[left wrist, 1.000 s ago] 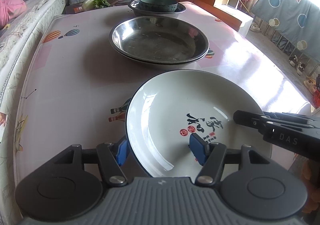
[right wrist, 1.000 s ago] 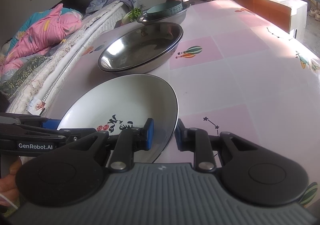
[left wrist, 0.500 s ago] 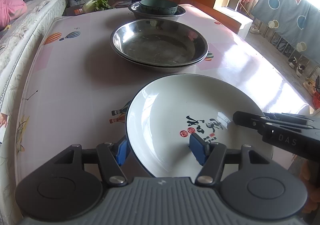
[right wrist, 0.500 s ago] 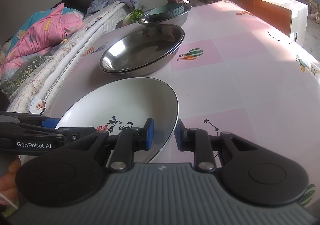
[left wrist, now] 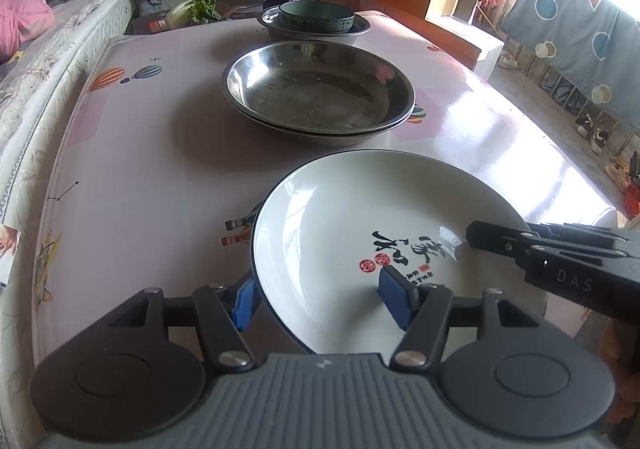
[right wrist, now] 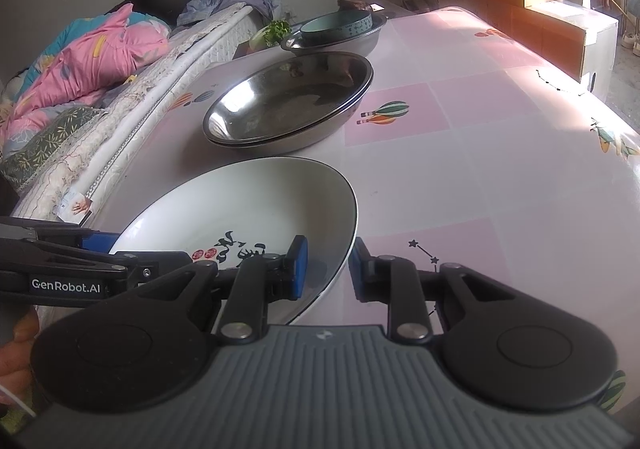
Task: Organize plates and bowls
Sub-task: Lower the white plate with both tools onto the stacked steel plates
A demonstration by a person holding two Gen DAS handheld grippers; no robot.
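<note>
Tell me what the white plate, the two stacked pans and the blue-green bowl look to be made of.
White plate: glazed ceramic, probably; glossy white, dark rim line, printed black characters.
Stacked pans: bare metal, likely stainless steel; grey, with mirror-like reflections.
Blue-green bowl: looks like ceramic with a duller glaze and a patterned band outside; too far off to be sure.

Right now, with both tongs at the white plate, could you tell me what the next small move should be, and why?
Probably close the left tongs on the near rim of the white plate. They straddle that rim with a wide gap, while the right tongs look pinched on its right rim; a second grip should steady it before any lift.
</note>
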